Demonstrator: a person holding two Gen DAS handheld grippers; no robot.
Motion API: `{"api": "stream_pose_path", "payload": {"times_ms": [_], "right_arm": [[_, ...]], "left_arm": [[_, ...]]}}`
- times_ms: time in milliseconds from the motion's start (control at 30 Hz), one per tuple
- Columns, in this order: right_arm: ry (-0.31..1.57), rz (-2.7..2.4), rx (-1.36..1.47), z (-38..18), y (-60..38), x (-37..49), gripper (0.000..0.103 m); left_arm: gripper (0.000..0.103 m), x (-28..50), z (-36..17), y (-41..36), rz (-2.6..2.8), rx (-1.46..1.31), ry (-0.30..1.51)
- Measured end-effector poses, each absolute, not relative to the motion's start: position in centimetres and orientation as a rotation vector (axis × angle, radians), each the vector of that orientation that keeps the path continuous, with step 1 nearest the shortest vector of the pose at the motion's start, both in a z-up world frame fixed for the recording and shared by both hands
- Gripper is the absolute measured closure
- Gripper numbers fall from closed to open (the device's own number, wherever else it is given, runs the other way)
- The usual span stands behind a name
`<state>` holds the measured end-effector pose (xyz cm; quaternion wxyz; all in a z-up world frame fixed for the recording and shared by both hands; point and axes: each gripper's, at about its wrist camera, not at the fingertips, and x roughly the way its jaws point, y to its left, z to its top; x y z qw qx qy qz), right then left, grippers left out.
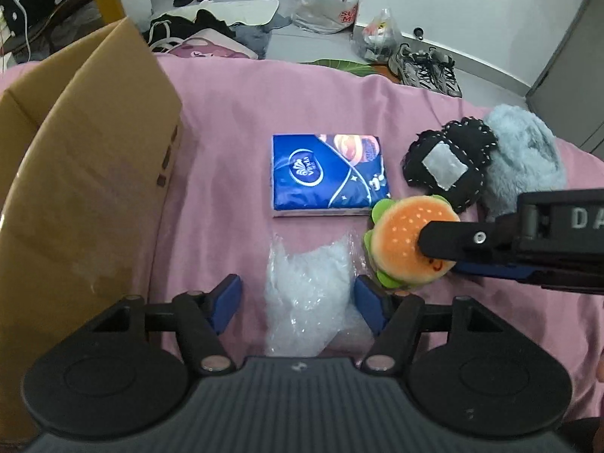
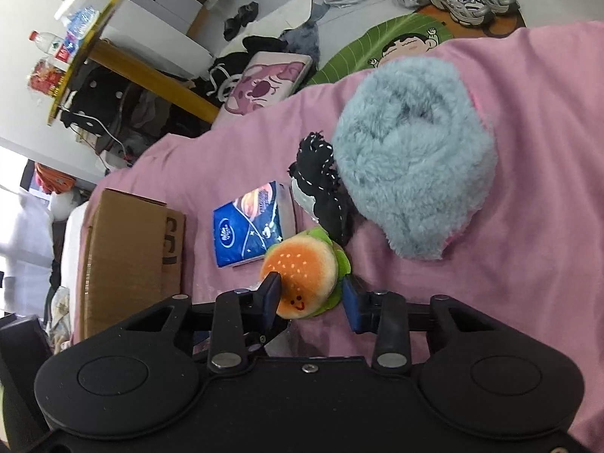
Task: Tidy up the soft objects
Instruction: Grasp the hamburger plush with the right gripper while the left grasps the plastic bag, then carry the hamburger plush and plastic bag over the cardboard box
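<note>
Right tongs [image 2: 310,294] half-open around the squashy, light burger plush [image 2: 302,273]; left tongs [image 1: 298,302] straddle the crinkly plastic bag [image 1: 309,290], ungripped.

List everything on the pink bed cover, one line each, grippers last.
cardboard box: one, brown, left edge of the pink cover
tissue pack: one, blue, centre
clear plastic bag: one, translucent, between the left gripper's fingers
burger plush: one, orange and green, between the right gripper's fingers
black stitched plush: one, beside the fluffy blue plush
left gripper: open around the bag
right gripper: around the burger, grip unclear
</note>
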<state>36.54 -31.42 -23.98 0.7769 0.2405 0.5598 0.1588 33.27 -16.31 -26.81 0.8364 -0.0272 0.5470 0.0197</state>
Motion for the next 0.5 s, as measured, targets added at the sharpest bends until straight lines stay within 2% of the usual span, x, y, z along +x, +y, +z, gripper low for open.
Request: {"api": "stream_pose_path", "payload": {"times_ms": [33, 100, 200, 300, 433, 500], "right_arm": [[1.216, 0.338, 0.521, -24.1, -31.3, 36.6, 0.065], [1.223, 0.323, 0.542, -24.4, -31.3, 36.8, 0.065], [1.232, 0.301, 0.582, -24.8, -31.6, 37.1, 0.064], [1.232, 0.280, 0.625, -25.2, -32.0, 37.0, 0.067], [1.207, 0.287, 0.603, -24.9, -31.9, 36.4, 0.082], [1.191, 0.293, 0.593, -24.4, -31.8, 36.0, 0.084]], "left_arm": [[0.039, 33.2, -26.8, -16.4, 0.039, -0.056, 1.158], [0.052, 33.2, -26.6, -16.3, 0.037, -0.070, 1.159], [0.063, 33.2, -26.1, -16.0, 0.034, -0.095, 1.163], [0.065, 33.1, -25.5, -15.8, 0.042, -0.083, 1.150], [0.066, 32.8, -24.4, -15.8, 0.031, -0.087, 1.133], [0.066, 32.5, -23.8, -15.8, 0.024, -0.084, 1.119]]}}
